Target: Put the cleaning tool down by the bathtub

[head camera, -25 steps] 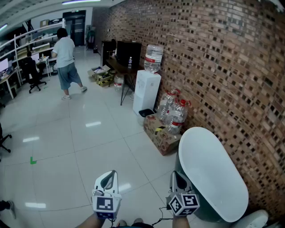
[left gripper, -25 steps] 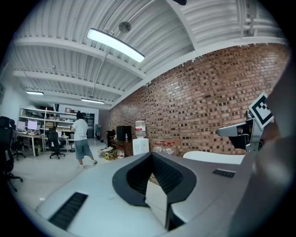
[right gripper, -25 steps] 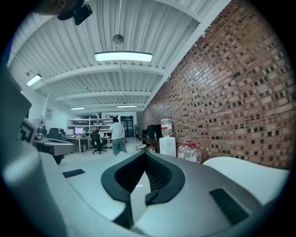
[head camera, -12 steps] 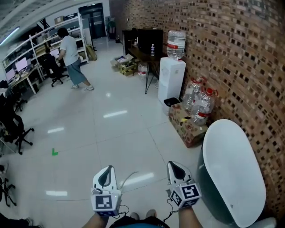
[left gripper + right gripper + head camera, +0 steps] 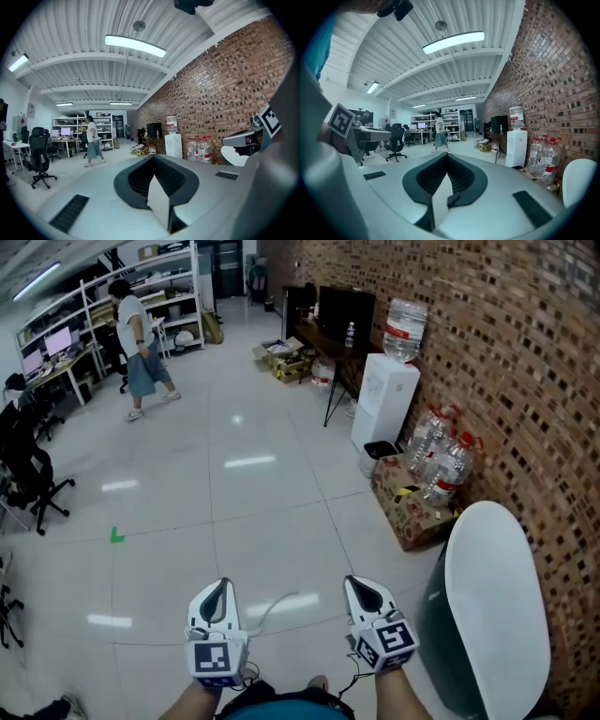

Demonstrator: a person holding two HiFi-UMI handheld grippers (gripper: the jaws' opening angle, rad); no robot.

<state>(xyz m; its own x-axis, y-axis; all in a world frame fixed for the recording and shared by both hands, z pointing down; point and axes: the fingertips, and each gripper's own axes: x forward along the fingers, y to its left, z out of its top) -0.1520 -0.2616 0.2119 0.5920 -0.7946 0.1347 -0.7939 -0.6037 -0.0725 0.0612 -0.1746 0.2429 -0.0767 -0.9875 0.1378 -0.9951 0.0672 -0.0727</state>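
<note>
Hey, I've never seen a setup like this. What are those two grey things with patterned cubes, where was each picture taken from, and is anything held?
They are hand-held claws that a person carries: left claw and right claw; the cubes belong to them. One picture comes from a camera on the person's head, looking down. The other two come from cameras riding on each claw. Both claws are shut and empty; no cleaning tool shows. By the wall on the tiled floor are a white bathtub, water bottles and a water dispenser.
</note>
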